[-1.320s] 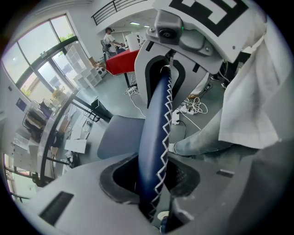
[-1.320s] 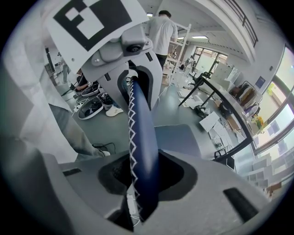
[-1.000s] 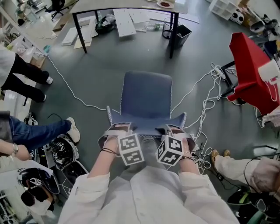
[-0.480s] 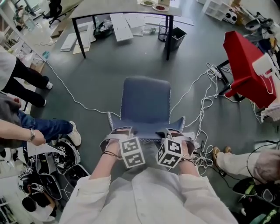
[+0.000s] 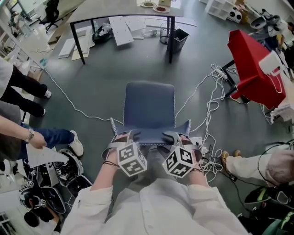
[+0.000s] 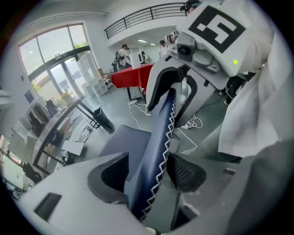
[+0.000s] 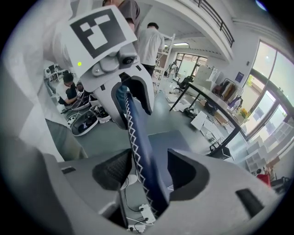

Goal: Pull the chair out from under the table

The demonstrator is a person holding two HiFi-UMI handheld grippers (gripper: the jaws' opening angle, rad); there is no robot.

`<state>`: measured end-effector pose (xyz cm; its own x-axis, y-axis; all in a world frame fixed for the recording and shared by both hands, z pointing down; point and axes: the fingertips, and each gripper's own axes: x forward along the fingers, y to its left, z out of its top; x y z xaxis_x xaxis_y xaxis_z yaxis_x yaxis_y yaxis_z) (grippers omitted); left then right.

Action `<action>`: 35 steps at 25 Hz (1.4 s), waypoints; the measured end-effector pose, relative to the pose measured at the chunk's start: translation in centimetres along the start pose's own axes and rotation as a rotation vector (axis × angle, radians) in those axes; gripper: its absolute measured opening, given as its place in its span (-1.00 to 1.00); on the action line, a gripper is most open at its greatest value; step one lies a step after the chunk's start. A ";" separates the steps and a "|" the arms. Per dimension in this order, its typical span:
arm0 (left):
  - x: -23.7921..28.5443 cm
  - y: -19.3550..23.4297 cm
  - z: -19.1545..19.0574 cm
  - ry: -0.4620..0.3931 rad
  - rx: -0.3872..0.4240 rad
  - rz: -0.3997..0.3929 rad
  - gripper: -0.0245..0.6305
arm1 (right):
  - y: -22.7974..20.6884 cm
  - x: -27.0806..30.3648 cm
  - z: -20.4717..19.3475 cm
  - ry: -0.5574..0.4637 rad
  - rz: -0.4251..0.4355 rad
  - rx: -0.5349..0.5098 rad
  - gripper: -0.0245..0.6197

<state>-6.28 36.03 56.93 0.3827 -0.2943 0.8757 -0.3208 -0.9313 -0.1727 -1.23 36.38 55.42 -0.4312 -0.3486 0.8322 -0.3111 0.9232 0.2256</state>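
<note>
The blue chair point(image 5: 150, 106) stands on the grey floor well clear of the table point(image 5: 115, 10) at the top of the head view. Its backrest point(image 5: 150, 134) faces me. My left gripper point(image 5: 125, 137) and right gripper point(image 5: 177, 137) straddle the backrest's top edge. In the left gripper view the stitched backrest point(image 6: 158, 137) runs between the jaws of the left gripper point(image 6: 147, 176), with a gap at the right pad. The right gripper view shows the backrest point(image 7: 138, 147) between the spread jaws of the right gripper point(image 7: 147, 172). Both pairs of jaws have just been opening.
A red seat point(image 5: 252, 69) stands at the right, with white cables point(image 5: 211, 105) and a power strip on the floor beside the chair. A black bin point(image 5: 177, 39) sits by the table leg. Helmets and gear point(image 5: 46, 174) lie lower left, near a person's leg point(image 5: 55, 137).
Both grippers have spread their jaws off the backrest and lifted slightly. The chair sits farther from the table. A person's arm holding a paper has come in at the left.
</note>
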 end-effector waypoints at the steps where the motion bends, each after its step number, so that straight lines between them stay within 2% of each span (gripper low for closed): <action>1: -0.5 0.1 0.3 -0.016 -0.014 0.007 -0.17 | 0.0 -0.6 0.5 -0.025 -0.010 0.007 -0.29; 8: -4.9 0.7 3.2 -0.186 -0.206 0.042 -0.17 | -1.1 -5.5 4.4 -0.277 -0.020 0.152 -0.29; 13: -8.5 1.2 5.6 -0.340 -0.362 0.076 -0.17 | -1.7 -9.0 5.2 -0.348 -0.072 0.123 -0.30; 14: -9.3 1.2 6.3 -0.385 -0.396 0.082 -0.17 | -1.8 -10.0 5.4 -0.375 -0.085 0.120 -0.34; 16: -11.2 0.9 8.0 -0.492 -0.460 0.082 -0.18 | -2.0 -12.1 6.1 -0.443 -0.103 0.122 -0.56; 20: -14.5 0.2 10.7 -0.682 -0.567 0.051 -0.32 | -2.1 -15.8 7.3 -0.556 -0.101 0.151 -0.70; 24: -15.3 -0.3 12.1 -0.736 -0.585 0.087 -0.57 | -2.5 -19.5 7.6 -0.705 -0.090 0.243 -0.81; 26: -15.7 -0.8 12.8 -0.756 -0.586 0.102 -0.66 | -2.3 -20.9 7.8 -0.757 -0.084 0.253 -0.83; 31: -17.6 -1.2 14.1 -0.803 -0.565 0.171 -0.80 | -1.6 -22.5 8.2 -0.828 -0.075 0.247 -0.89; 35: -18.9 -1.0 14.0 -0.819 -0.547 0.225 -0.85 | -1.3 -22.5 8.7 -0.836 -0.066 0.242 -0.91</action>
<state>-1.09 39.51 34.21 0.6753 -0.6997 0.2334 -0.7337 -0.6697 0.1149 1.49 41.63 31.94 -0.8565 -0.4922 0.1554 -0.4879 0.8703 0.0673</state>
